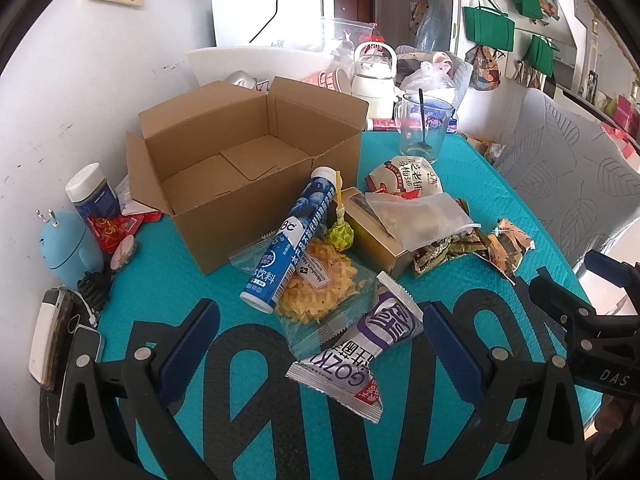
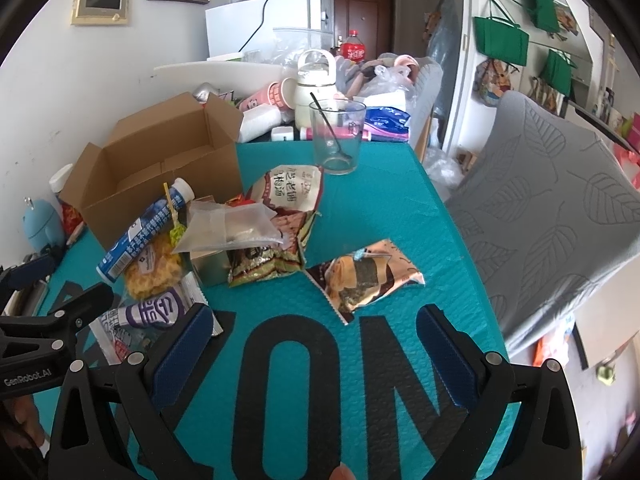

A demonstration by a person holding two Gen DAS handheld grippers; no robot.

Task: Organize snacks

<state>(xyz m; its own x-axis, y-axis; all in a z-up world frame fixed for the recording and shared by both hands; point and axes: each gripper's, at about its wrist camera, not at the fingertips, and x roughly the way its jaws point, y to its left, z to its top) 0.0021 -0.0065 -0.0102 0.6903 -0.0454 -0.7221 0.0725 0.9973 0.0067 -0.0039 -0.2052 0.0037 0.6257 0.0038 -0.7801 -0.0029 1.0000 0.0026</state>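
Observation:
An open, empty cardboard box (image 1: 240, 168) (image 2: 160, 168) stands on the teal mat. In front of it lies a pile of snacks: a blue tube (image 1: 290, 236) (image 2: 144, 228), a clear pack of yellow crackers (image 1: 320, 288), a green lollipop (image 1: 340, 234), a gold box (image 1: 372, 240) under a clear pouch (image 1: 420, 216), a white bag (image 1: 408, 174) (image 2: 290, 192) and a seaweed snack pack (image 2: 362, 276). My left gripper (image 1: 320, 340) is open, its fingers either side of a purple-and-silver packet (image 1: 360, 356) without touching it. My right gripper (image 2: 316, 340) is open over bare mat, just short of the seaweed pack.
A glass cup with a spoon (image 1: 424, 128) (image 2: 336, 136) stands behind the snacks. A blue toy (image 1: 68, 248), a jar (image 1: 94, 194) and a phone (image 1: 48, 340) line the left edge. Bottles and cups crowd the back. A grey chair (image 2: 560, 208) is at the right.

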